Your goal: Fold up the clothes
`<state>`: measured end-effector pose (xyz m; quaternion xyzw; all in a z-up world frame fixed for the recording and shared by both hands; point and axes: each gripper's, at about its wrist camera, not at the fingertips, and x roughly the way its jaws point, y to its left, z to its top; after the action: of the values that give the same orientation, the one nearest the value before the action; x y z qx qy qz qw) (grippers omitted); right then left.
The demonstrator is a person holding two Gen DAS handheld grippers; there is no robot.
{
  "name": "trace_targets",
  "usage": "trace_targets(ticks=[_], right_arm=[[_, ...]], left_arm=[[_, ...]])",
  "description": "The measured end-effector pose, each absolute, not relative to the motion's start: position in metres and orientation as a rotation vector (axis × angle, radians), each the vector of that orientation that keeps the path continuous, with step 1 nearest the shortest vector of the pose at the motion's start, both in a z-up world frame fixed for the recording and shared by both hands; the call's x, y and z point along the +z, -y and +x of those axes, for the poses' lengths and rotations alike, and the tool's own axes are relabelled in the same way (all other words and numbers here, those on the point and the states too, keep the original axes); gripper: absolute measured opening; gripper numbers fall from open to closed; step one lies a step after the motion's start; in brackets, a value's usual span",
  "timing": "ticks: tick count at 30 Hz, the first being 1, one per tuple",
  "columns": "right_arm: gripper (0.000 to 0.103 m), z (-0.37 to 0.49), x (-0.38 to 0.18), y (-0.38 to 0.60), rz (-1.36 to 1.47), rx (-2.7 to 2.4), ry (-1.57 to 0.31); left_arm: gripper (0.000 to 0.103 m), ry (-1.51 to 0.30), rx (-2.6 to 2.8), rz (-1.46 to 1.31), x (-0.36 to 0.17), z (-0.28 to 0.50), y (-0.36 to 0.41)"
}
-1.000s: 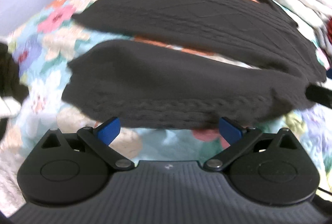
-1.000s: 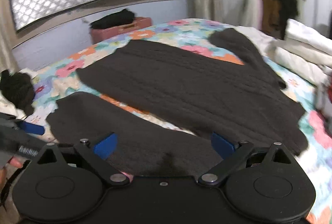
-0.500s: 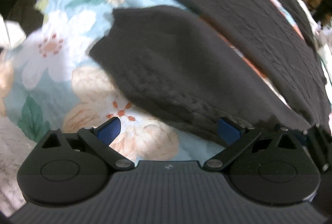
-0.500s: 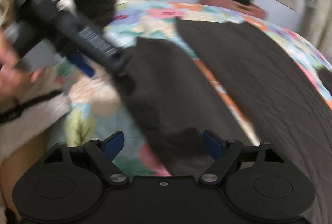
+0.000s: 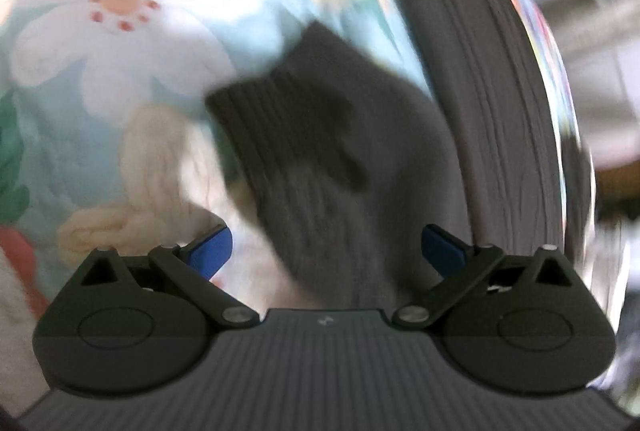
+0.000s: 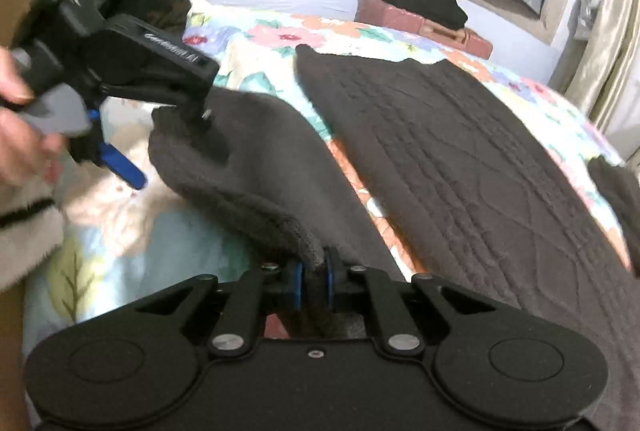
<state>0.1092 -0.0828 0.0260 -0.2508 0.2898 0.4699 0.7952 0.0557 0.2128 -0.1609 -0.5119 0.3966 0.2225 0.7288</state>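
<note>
A dark brown cable-knit sweater [image 6: 460, 151] lies spread flat on the bed. Its near sleeve [image 6: 260, 159] runs from the cuff at the left down to my right gripper [image 6: 314, 279]. That gripper's jaws are closing, and the blue pads pinch the sleeve's edge. My left gripper [image 6: 170, 151], held in a hand, is tilted down over the cuff, with one blue finger [image 6: 120, 163] beside the fabric. The blurred left wrist view shows this left gripper [image 5: 328, 249] open, with the ribbed cuff [image 5: 320, 135] lying between and ahead of its fingers.
A floral bedspread [image 6: 280, 35] covers the bed. A pink box [image 6: 424, 27] with a black garment on it sits at the far edge under the window. Another black garment [image 6: 168, 3] lies far left. The person's cream sleeve [image 6: 24, 231] is at the left.
My right gripper went from wide open to shut on the sleeve's edge. My left gripper rolled, dropped toward the cuff and stayed open.
</note>
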Motion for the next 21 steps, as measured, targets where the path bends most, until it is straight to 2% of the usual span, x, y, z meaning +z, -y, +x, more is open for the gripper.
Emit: trace_targets(ticks=[2,3,6,14,17,21], right_arm=[[0.011,0.119,0.029,0.088,-0.475,1.01,-0.642],[0.011,0.122,0.029,0.089,-0.446,1.005,-0.65],[0.011,0.127,0.033,0.091,-0.416,1.003,-0.635],[0.011,0.143,0.064,0.095,-0.435,0.998,-0.568],[0.011,0.17,0.079,0.08,-0.589,0.946,-0.568],[0.01,0.216,0.098,0.059,-0.738,0.909,-0.641]], left_arm=[[0.068,-0.892,0.442,-1.034,-0.159,0.068,-0.201],[0.04,-0.902,0.45,-0.975,-0.155,0.071,-0.193],[0.015,-0.874,0.438,-0.878,-0.146,0.073,-0.179],[0.012,-0.812,0.339,-0.782,-0.096,0.1,-0.18],[0.012,-0.875,0.263,-0.68,-0.073,0.137,-0.179],[0.01,-0.839,0.149,-0.65,-0.046,0.187,-0.18]])
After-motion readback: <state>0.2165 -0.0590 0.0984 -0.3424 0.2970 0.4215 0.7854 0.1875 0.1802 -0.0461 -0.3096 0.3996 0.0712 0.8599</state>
